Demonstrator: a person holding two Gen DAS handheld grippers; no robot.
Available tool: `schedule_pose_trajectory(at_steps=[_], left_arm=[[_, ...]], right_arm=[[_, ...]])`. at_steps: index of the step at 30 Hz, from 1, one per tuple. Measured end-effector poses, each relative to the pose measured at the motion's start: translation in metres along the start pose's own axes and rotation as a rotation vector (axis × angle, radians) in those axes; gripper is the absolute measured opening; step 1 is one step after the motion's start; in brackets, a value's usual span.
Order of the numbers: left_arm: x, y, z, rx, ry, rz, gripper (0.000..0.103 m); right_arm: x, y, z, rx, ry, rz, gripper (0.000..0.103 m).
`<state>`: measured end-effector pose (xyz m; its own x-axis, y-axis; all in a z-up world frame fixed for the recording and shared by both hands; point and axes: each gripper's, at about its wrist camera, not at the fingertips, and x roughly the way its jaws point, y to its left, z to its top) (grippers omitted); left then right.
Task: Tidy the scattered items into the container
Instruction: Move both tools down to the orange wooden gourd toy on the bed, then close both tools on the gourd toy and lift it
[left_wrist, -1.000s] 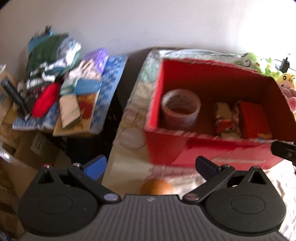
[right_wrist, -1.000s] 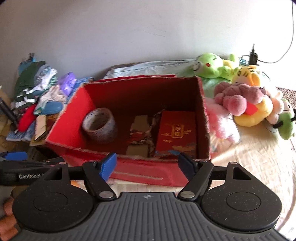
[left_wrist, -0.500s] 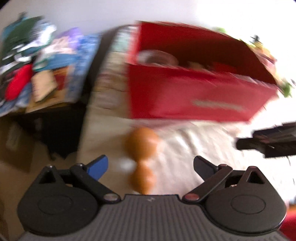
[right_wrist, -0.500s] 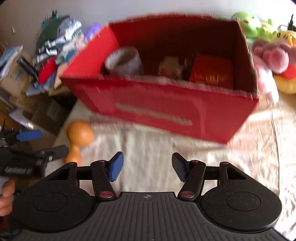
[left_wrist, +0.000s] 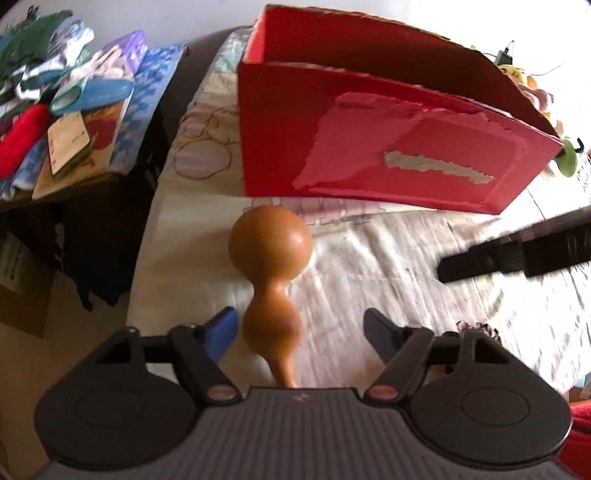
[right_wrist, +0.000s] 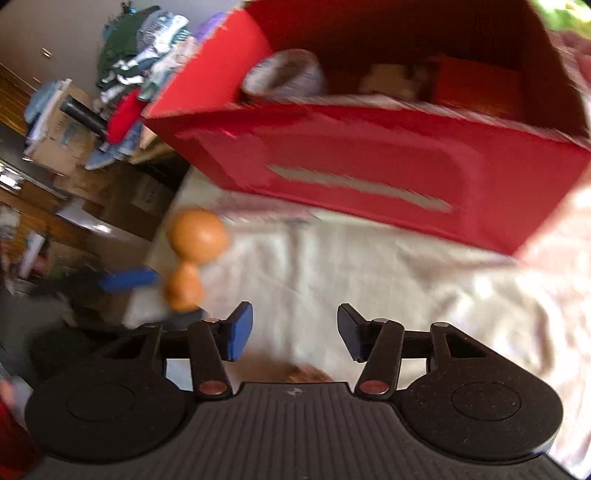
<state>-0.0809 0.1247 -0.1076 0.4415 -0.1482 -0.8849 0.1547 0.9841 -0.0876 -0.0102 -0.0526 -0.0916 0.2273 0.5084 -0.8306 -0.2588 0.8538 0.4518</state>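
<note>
The orange gourd (left_wrist: 271, 295) lies on the pale quilted bed cover (left_wrist: 388, 273), just in front of the red box (left_wrist: 369, 147), its big bulb toward the box and its thin stem pointing back at you. Your left tool (left_wrist: 299, 332) has the small bulb between its jaws, and they are closing but not yet gripping: the blue pad (left_wrist: 221, 332) sits almost against the left side of the bulb, while the far pad stands well clear. So the tool is unclenched, with nothing held.

Your right tool (right_wrist: 293, 332) is also closing, over bare cover. Something brownish shows blurred at the bottom edge between its jaws; I cannot tell what it is, and no pad presses on it.

Watch these from here:
- The gourd sits off-centre in the left jaws. I judge the near pad will meet it first and could nudge it sideways, and a round, glossy bulb may roll.
- Gripping on the curve of the bulb rather than the narrow waist could squeeze the gourd out forward.
- The gourd lies close to the edge of the bed; a push to the left might send it off.
- The box already holds a roll of tape (right_wrist: 284, 74) and a red packet (right_wrist: 476, 88), so pick a free spot.
- The right view is blurred, so judge clearance to the box wall with care.
</note>
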Motion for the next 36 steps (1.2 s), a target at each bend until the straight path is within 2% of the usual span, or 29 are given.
schedule_pose_trajectory(at_steps=[6,9,14,22,25,30,36], left_arm=[[0.011,0.003,-0.004,-0.028,-0.002,0.014,0.060],[0.016,0.006,-0.004,-0.034,0.003,0.019,0.050],[0.024,0.012,-0.004,-0.053,0.015,0.008,0.040],[0.027,0.009,0.000,-0.032,-0.001,-0.003,0.039],[0.027,0.007,0.001,-0.029,-0.005,-0.027,0.039],[0.025,-0.009,0.005,0.030,-0.015,-0.061,0.039],[0.018,-0.048,0.008,0.154,-0.031,-0.147,0.039]], right_arm=[[0.048,0.032,0.027,-0.014,0.090,0.097,0.052],[0.069,0.039,0.031,0.015,0.151,0.136,0.052],[0.088,0.047,0.030,0.034,0.187,0.135,0.050],[0.088,0.039,0.030,0.081,0.173,0.155,0.039],[0.086,0.031,0.030,0.116,0.186,0.184,0.031],[0.067,0.022,0.024,0.089,0.157,0.169,0.031],[0.038,-0.008,0.014,0.142,0.116,0.150,0.031]])
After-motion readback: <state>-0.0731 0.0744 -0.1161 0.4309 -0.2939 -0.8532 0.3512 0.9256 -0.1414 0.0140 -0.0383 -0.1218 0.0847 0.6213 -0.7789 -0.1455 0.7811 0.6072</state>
